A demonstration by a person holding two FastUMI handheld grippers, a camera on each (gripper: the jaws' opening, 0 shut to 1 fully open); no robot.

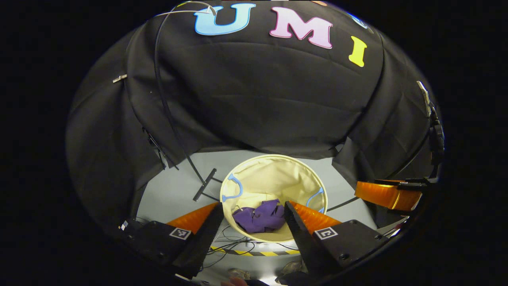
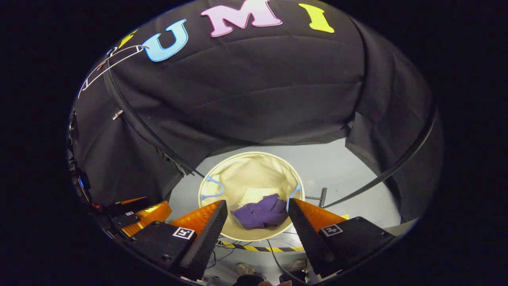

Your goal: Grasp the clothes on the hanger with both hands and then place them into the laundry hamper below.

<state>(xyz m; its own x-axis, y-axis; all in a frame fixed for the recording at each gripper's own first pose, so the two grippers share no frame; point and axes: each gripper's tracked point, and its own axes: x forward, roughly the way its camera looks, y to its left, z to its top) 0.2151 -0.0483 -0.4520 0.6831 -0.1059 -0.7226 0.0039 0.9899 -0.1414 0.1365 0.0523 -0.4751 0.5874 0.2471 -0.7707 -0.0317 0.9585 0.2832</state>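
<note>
A round cream laundry hamper (image 1: pixel 274 174) (image 2: pixel 250 169) with blue handles stands on the grey floor below. A crumpled purple garment (image 1: pixel 262 216) (image 2: pixel 262 214) lies in its bottom. My left gripper (image 1: pixel 252 210) hangs open high above the hamper, nothing between its fingers. My right gripper (image 2: pixel 258 208) is likewise open and bare above the hamper. The right gripper (image 1: pixel 389 194) also appears at the right edge of the left gripper view, and the left gripper (image 2: pixel 139 216) at the lower left of the right gripper view. A bare white wire hanger (image 2: pixel 109 65) (image 1: pixel 190 10) hangs at the top left.
Black cloth walls surround the booth. Curved black poles (image 1: pixel 166 107) (image 2: pixel 381 172) run down to the floor beside the hamper. A yellow-black striped tape (image 1: pixel 266 253) and loose cables (image 1: pixel 230 244) lie on the floor in front of it.
</note>
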